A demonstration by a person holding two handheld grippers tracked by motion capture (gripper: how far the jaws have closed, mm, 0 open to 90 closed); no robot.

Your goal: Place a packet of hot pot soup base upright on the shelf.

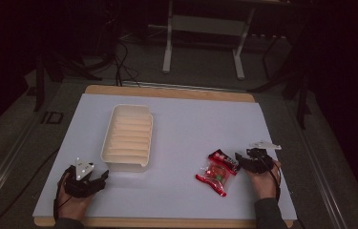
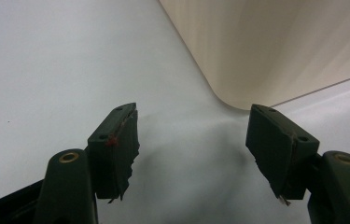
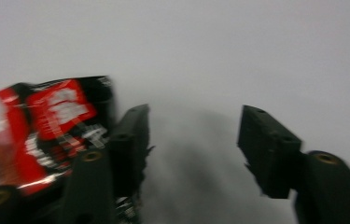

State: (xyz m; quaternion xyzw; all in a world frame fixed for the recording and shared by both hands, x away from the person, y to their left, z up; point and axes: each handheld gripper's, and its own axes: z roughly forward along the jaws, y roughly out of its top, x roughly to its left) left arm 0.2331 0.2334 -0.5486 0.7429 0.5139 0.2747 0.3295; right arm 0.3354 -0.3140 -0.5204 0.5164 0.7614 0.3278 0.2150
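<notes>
A white tabletop (image 1: 181,129) is seen from above. A cream tray (image 1: 128,138) with ridged slots sits left of centre. Two snack packets lie near the right edge: a red clear-windowed packet (image 1: 216,175) and, touching it, a red-and-black packet (image 1: 223,159). The left gripper (image 1: 101,177) rests just beside the tray's near corner, fingers (image 2: 116,149) spread wide and empty. The right gripper (image 1: 241,159) is held beside the packets, fingers (image 3: 130,140) also wide, nothing between them; the red-and-black packet lies outside the left one. A packet could be nudged away rather than gripped, since neither is lined up between the fingers.
</notes>
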